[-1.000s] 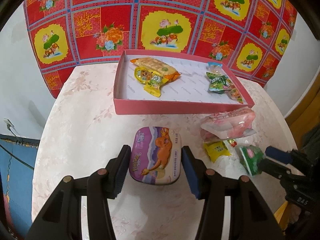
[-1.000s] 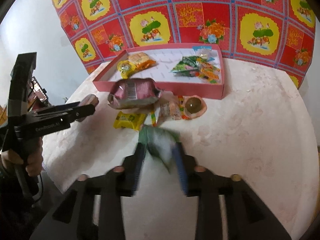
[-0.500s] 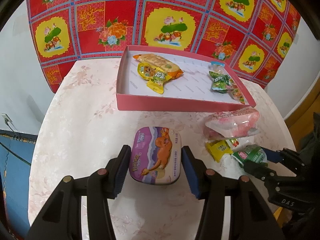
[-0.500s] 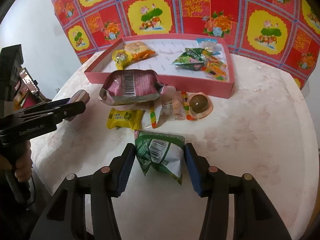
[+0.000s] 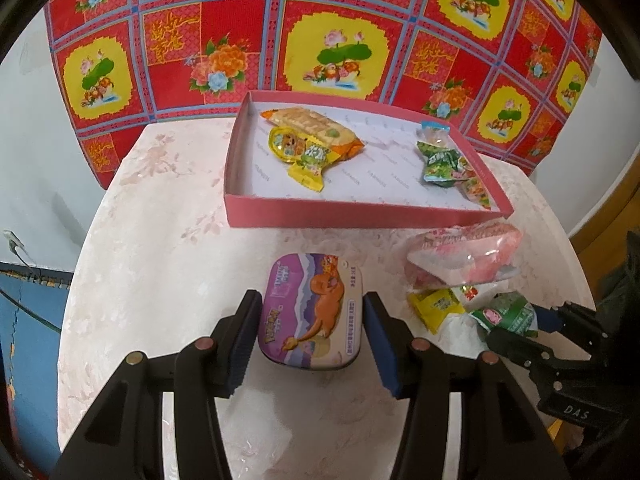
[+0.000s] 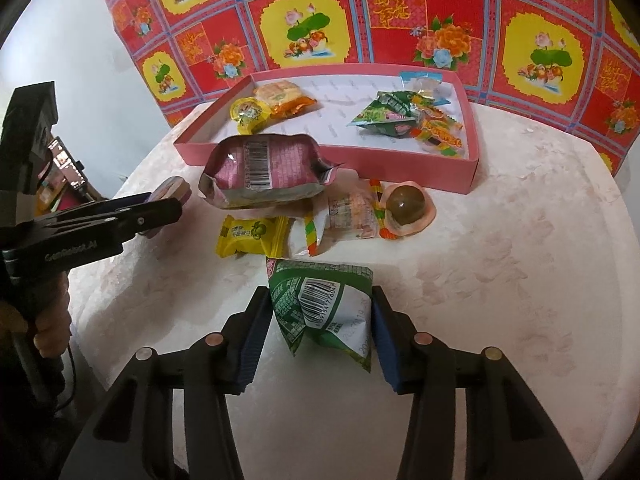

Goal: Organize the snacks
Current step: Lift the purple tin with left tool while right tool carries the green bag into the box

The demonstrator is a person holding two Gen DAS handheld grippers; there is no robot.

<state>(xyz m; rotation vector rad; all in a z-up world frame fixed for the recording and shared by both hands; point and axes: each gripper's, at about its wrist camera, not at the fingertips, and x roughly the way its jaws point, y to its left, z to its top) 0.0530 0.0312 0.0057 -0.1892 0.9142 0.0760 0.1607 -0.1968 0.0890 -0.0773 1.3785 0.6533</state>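
A pale marbled round table [image 5: 160, 240] stands before a red floral cloth [image 5: 240, 40]. The left gripper [image 5: 312, 328] clamps the purple tin [image 5: 312, 312]. The right gripper [image 6: 320, 320], jaws just closing, brackets the green packet [image 6: 320, 304]. Only the right view shows the brown ball sweet [image 6: 407, 205], 6 o'clock of the pink tray [image 6: 320, 160].

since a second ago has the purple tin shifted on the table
No. The purple tin sits in the same spot between the left gripper fingers, just as far in front of the pink tray.
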